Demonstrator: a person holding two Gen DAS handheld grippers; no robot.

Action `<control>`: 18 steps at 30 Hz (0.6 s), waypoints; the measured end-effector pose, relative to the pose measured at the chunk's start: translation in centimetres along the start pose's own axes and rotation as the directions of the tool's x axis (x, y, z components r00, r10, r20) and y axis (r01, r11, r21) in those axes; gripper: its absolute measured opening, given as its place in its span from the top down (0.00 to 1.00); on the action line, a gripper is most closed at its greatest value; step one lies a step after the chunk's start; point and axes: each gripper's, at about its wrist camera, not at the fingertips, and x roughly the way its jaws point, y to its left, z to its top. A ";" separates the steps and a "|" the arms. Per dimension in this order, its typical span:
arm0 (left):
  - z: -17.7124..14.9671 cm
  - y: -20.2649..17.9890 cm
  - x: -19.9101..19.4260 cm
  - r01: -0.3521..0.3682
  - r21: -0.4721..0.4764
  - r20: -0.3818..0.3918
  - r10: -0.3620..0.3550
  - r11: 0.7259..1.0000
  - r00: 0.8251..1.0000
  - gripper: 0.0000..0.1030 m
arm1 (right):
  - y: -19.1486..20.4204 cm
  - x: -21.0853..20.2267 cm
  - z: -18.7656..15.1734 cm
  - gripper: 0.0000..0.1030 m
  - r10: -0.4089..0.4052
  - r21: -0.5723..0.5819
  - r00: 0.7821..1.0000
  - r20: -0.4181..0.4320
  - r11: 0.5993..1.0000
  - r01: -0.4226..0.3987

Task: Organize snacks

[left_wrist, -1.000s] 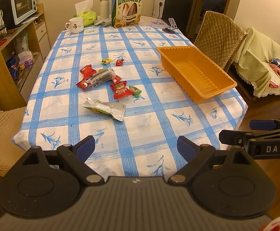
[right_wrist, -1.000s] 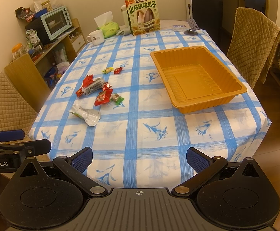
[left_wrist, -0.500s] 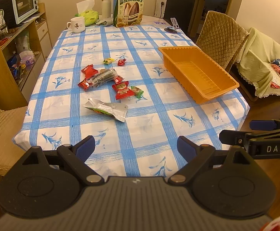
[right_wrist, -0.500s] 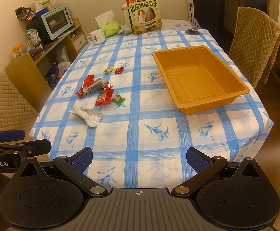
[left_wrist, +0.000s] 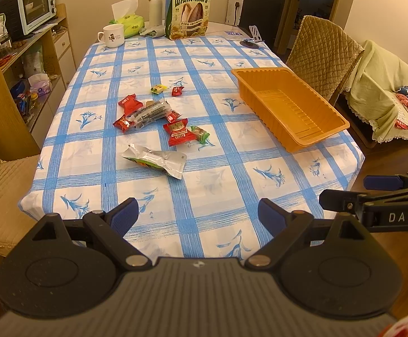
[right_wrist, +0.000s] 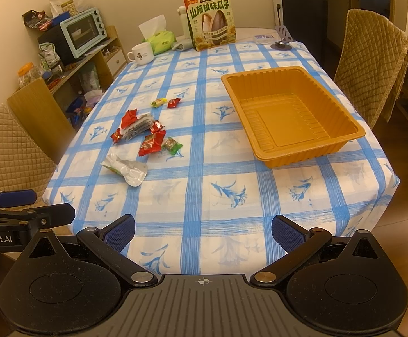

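Right now we hold both tools short of the near edge of the bench (left_wrist: 204, 64), each released, with nothing between its blue pads. Our left tool (left_wrist: 198, 213) points at the scattered snacks: well ahead of it lies a silver pouch (left_wrist: 156, 160), and beyond that a red packet (left_wrist: 179, 131) just beside a small green candy (left_wrist: 201, 133). Farther ahead we see a clear wrapped bar (left_wrist: 150, 112) among more red candies (left_wrist: 129, 104), then 2 small sweets, 1 yellow (left_wrist: 159, 88) and 1 red (left_wrist: 177, 91). Our right tool (right_wrist: 202, 231) faces the empty orange tray (right_wrist: 288, 118), ahead and slightly to its right, well apart from the snacks. At the far end a sunflower seed bag (right_wrist: 211, 21) stands upright.
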 end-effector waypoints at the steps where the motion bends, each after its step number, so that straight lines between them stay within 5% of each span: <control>1: 0.0 0.0 0.0 0.000 0.000 0.000 0.000 1.000 1.000 0.12 | 0.1 0.1 0.0 0.00 0.000 0.000 1.000 0.000 1.000 0.000; 18: 0.0 0.1 0.0 -0.004 0.000 -0.004 0.004 1.000 1.000 0.12 | 0.1 0.4 0.2 0.00 0.002 0.003 1.000 -0.004 1.000 -0.002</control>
